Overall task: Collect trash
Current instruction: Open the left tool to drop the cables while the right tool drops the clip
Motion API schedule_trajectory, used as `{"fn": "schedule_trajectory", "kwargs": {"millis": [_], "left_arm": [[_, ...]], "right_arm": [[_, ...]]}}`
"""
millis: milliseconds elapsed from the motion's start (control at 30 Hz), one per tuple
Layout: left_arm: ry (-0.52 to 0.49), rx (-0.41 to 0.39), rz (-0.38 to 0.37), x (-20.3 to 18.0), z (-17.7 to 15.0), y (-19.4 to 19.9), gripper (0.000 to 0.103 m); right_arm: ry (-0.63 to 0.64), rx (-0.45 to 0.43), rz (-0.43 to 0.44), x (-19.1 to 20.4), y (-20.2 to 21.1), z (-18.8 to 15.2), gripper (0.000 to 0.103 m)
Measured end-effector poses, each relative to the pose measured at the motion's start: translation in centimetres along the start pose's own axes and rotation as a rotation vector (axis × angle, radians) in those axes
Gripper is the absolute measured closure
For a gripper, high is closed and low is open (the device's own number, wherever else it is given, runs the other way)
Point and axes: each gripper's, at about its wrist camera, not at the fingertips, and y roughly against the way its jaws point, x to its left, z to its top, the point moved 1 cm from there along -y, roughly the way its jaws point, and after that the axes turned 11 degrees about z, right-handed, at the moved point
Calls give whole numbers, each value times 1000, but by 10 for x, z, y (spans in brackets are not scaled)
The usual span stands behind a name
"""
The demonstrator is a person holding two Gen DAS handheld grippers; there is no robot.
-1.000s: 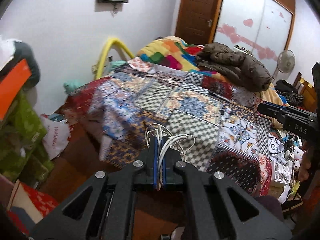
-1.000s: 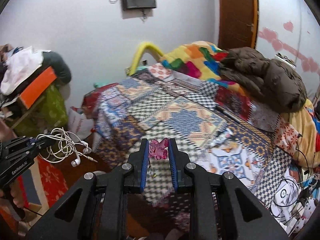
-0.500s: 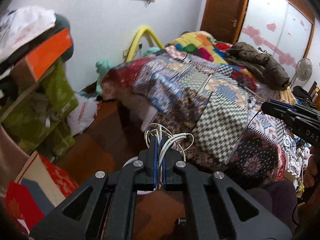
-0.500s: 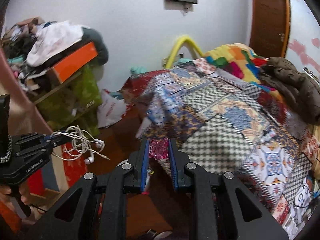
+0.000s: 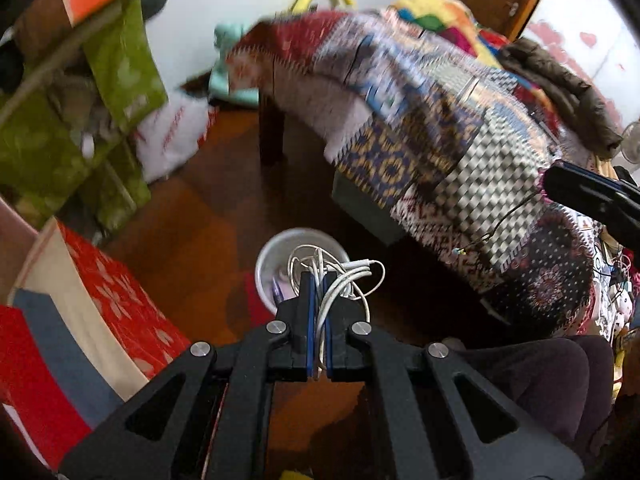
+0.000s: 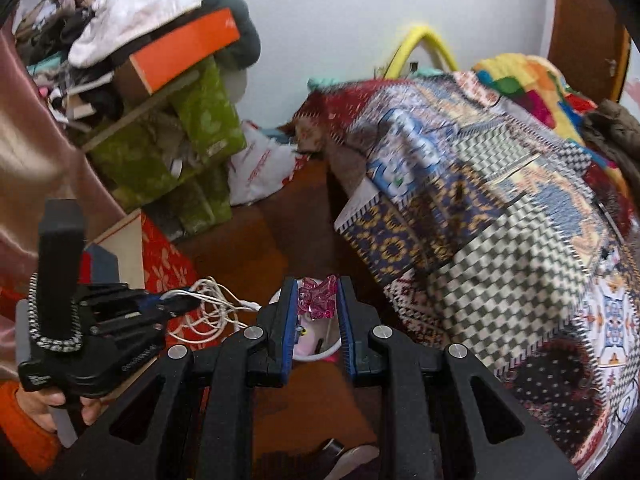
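Now both pieces of trash hang over the white bin [image 5: 280, 252] on the floor: the left gripper [image 5: 318, 308] pinches a tangle of white earphone cable [image 5: 340, 276], the right gripper [image 6: 318, 312] a crumpled pink wrapper [image 6: 318, 300]. Delivery looks nearly done; next, each pair of jaws should spread above the opening. Red print on the white plastic bag [image 6: 260, 168] is unreadable.

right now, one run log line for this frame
left gripper: shut on white earphone cable | right gripper: shut on pink wrapper | both above white bin on floor
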Motion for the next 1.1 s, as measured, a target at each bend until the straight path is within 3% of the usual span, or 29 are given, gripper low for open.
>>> {"fn": "schedule_trajectory", "kwargs": {"millis": [300,533,567,633,700,1000,1100], "left_arm": [[19,163,-5,-5,5,-77,101],[-17,249,50,-15,16,-119,99],[-17,256,57,-15,18,-123,97],[-12,272,73,-13,18,-128,71],[6,263,74,-9,19,-127,63],[42,193,75,12,26,-93,63],[63,156,71,18,28,-75,63]], "right_arm": [[-26,116,11,-18,-59,-1,85],[-49,168,17,-32,-89,3,85],[-53,172,20,-33,-92,4,85],[-59,180,27,-35,-98,6,85],[-60,186,29,-35,-103,8,85],[-48,220,59,-31,-116,14,84],[-64,259,66,-32,-123,14,76]]}}
